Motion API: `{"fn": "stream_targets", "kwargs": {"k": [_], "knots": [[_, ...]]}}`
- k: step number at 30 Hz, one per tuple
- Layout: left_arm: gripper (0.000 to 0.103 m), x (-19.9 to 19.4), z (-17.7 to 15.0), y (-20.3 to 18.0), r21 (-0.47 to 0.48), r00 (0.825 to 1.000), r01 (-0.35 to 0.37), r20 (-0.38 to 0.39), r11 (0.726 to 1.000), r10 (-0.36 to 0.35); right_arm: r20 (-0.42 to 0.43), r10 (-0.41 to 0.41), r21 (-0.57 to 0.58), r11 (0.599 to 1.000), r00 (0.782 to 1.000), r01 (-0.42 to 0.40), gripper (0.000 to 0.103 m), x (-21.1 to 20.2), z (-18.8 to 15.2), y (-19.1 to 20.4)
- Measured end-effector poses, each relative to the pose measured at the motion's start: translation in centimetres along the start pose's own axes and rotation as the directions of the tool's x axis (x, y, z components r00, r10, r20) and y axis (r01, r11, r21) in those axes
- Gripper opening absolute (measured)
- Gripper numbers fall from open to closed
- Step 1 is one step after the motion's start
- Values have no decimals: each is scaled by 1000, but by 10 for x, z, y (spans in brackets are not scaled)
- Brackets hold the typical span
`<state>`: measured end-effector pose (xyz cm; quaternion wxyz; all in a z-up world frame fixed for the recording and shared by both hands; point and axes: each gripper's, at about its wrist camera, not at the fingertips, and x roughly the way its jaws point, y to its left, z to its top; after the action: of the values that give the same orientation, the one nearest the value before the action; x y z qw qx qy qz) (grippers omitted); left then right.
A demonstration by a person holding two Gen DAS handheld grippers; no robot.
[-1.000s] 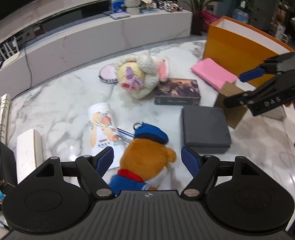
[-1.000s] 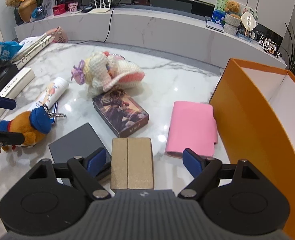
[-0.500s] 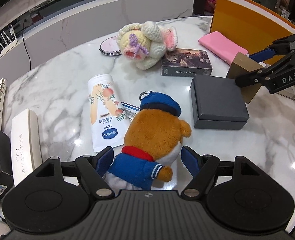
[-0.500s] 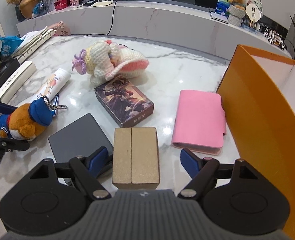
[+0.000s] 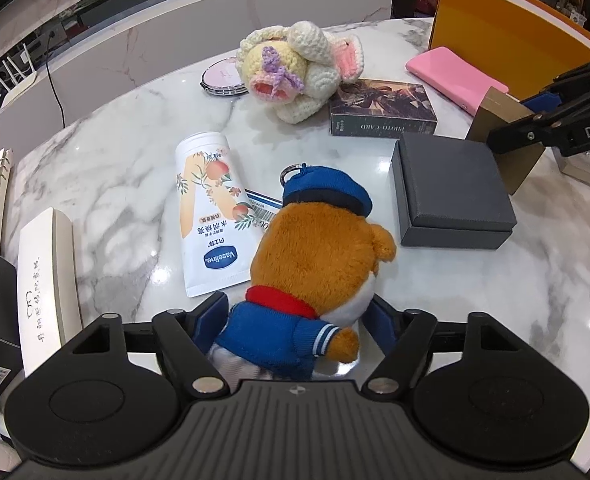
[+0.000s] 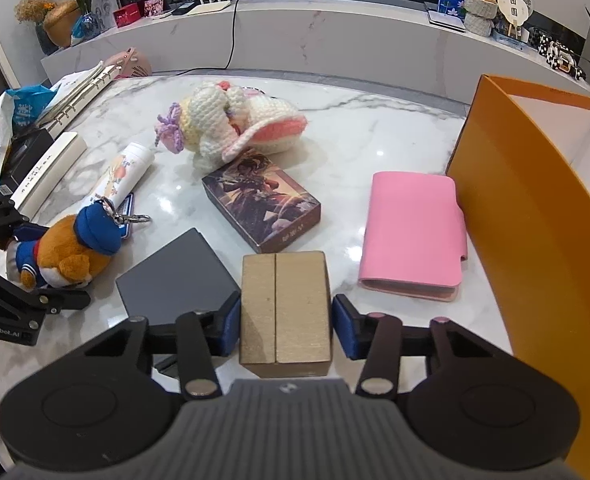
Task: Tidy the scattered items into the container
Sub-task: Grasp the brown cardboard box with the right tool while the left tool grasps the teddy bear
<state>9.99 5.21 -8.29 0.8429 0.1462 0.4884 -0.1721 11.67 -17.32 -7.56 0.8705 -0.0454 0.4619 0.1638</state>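
Both pairs of jaws stand around an item: the left gripper [image 5: 295, 320] has its blue pads against the body of a plush bear [image 5: 315, 256] in a sailor cap, lying on the marble table [image 5: 107, 200]; the right gripper [image 6: 285, 326] presses its pads to a gold box [image 6: 285, 312]; the orange container [image 6: 535, 208] stands open at the right, just beside a pink wallet [image 6: 413, 232]; a grey box [image 6: 175, 280], a card box [image 6: 261, 200], a lotion tube [image 5: 207, 208] and a crocheted bunny [image 5: 295, 64] lie scattered between.

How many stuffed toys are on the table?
2. The sailor bear lies between the left gripper fingers; the crochet bunny lies behind the card box.
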Motion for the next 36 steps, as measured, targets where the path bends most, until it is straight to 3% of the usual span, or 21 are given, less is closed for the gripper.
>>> {"fn": "stream_targets", "kwargs": {"k": [8,24,36], "knots": [[73,-1,2,6,-60,1000,22,3,998,-22,-5,-7,-11,1000,1000,7,50,0,0,2],[72,-11,11,-2,-82,999,42,29,996,-40,39,-6,-4,1000,999,6,50,-17,7,-1],[72,-28,32,-18,-68,996,39,78,997,-34,125,-22,42,999,992,17,50,-50,21,-18]]}}
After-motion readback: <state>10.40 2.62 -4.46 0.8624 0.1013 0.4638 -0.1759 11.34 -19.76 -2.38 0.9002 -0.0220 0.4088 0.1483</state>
